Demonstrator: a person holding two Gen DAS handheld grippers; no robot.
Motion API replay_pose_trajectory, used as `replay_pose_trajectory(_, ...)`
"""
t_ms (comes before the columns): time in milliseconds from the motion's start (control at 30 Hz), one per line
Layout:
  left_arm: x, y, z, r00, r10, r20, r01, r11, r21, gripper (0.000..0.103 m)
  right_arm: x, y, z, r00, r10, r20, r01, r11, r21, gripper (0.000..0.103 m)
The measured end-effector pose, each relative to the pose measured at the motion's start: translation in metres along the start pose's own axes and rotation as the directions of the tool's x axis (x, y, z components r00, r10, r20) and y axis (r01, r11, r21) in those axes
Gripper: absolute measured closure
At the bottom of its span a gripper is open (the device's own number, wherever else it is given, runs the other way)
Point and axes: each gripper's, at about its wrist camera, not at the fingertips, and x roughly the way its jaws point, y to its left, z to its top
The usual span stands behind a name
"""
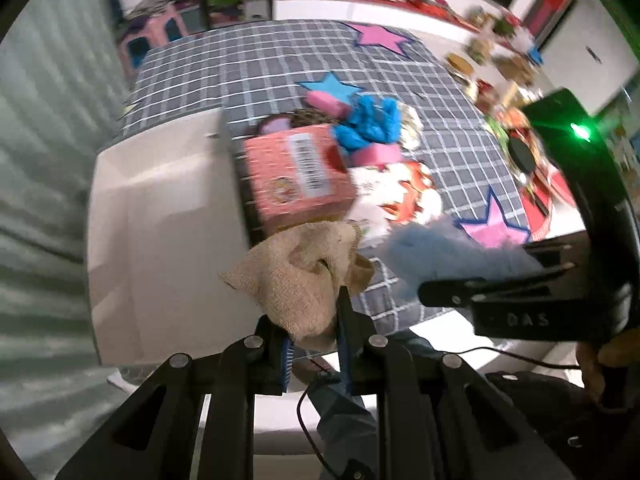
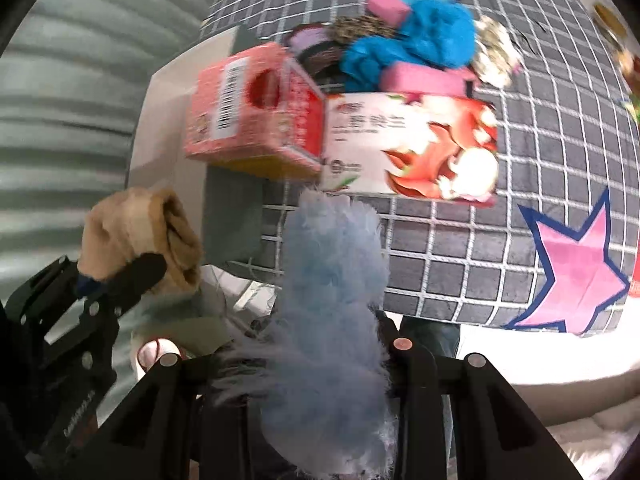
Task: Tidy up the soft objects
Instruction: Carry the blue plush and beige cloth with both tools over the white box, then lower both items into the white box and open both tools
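Observation:
My left gripper point(image 1: 316, 332) is shut on a crumpled tan burlap cloth point(image 1: 300, 276) and holds it in the air beside a white bin point(image 1: 160, 220). The same cloth point(image 2: 140, 232) shows at the left of the right wrist view. My right gripper point(image 2: 320, 344) is shut on a fluffy pale blue cloth point(image 2: 332, 292), which also shows in the left wrist view point(image 1: 448, 252). On the grey checked tablecloth point(image 1: 460, 152) lie a bright blue fuzzy cloth point(image 1: 368, 124), pink sponges point(image 1: 380, 154) and a speckled fuzzy item point(image 2: 496, 48).
A pink carton point(image 1: 296, 176) leans at the bin's edge, next to a white box with red fruit print point(image 2: 408, 148). Pink and blue stars point(image 2: 576, 272) decorate the tablecloth. Shelves with clutter stand at the far right point(image 1: 500, 60).

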Motion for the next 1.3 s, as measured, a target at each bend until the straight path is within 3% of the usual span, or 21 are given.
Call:
replay_pose_trajectory(267,-0.010,0.054,-0.019,0.997,0.065,0.048,-0.056,0.984,-0.171,0.083,-0.004,0.047,0.010,1.000,-0.023,0.008,0.023,0.990,-0.138,0.070)
replay_pose_trajectory(533,-0.016,0.106,-0.046,0.990,0.132,0.055,-0.106,0.935,-0.339,0.083,-0.001,0.098,0.030,1.000,-0.007,0.001,0.007,0.970,-0.241,0.070)
replay_pose_trajectory(933,-0.016,0.129,-0.060,0.984,0.171,0.052,-0.132,0.892,-0.431,0.083,0.020,0.164,0.050,0.999,-0.008,-0.031,-0.004,0.929,-0.371,0.070)
replay_pose_trajectory(1300,-0.009,0.145,-0.054,0.984,0.172,0.037,-0.134,0.869,-0.477,0.083,0.029,0.172,0.059,0.999,0.001,-0.050,-0.019,0.932,-0.363,0.070)
